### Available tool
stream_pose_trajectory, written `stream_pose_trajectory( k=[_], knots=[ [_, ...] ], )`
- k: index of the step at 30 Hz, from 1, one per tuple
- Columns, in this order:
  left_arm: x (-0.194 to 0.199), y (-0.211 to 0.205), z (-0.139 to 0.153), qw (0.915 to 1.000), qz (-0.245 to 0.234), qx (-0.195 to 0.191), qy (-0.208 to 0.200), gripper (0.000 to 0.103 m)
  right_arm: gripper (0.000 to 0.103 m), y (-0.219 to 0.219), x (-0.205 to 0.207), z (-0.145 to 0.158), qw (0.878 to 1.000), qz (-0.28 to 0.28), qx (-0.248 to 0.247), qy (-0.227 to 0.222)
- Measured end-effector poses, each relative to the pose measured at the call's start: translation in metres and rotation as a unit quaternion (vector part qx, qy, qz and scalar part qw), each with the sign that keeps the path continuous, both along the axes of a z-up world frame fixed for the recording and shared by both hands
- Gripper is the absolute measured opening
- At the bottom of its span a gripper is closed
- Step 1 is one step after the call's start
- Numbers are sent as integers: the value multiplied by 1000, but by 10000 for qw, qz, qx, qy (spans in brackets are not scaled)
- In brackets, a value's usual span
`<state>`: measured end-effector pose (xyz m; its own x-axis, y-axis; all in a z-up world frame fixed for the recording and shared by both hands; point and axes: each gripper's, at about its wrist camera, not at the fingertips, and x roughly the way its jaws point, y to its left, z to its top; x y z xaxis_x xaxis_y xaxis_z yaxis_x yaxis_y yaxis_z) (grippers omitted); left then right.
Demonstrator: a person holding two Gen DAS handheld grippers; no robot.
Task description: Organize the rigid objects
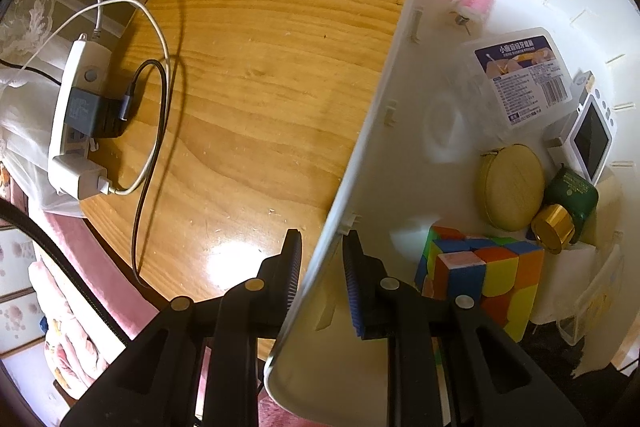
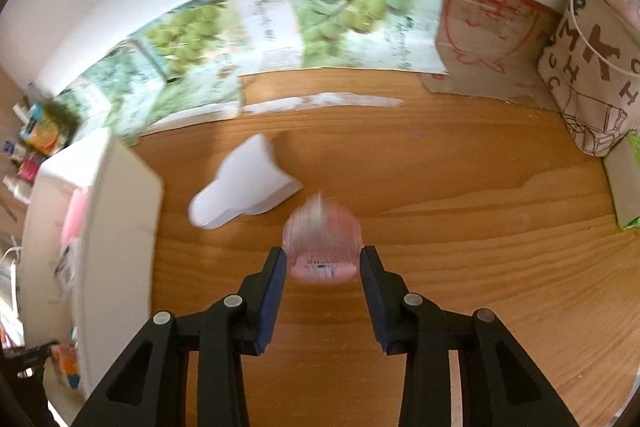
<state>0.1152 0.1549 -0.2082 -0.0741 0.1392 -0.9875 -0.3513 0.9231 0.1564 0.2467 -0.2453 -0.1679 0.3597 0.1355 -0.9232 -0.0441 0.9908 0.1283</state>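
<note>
Left tool (image 1: 322, 247) clamped; right tool (image 2: 323, 261) gripping.

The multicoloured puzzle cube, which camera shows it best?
The left wrist view: the multicoloured puzzle cube sits sharp and close inside the white plastic bin. The right wrist view shows only the bin's blurred outside, not the cube.

This looks like a lived-in room at home. A worn wooden table (image 1: 256, 75) carries a power strip (image 1: 70, 119) with chargers plugged in, and folded floral bedding (image 1: 68, 327) lies beside it. Flattened fruit cartons (image 2: 248, 27) line the wall (one scribbled with a red drawing), next to a printed cloth bag (image 2: 596, 75).
</note>
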Motion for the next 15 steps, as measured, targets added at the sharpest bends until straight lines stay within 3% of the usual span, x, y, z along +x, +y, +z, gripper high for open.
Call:
stream_pose_trajectory(
  k=[1,2,7,15],
  knots=[
    [0,0,0,10000,-22,-2,-17,22,8,5,-3,3,9999,95,77,-36],
    [-1,-1,0,10000,-34,-7,-30,22,3,7,-6,5,9998,146,156,-52],
    [-2,-2,4,9999,-91,-61,-116,23,4,28,-23,20,9985,388,312,-232],
    [-5,2,9,9995,-117,-141,-272,22,4,26,-34,28,9982,229,450,-318]
  ],
)
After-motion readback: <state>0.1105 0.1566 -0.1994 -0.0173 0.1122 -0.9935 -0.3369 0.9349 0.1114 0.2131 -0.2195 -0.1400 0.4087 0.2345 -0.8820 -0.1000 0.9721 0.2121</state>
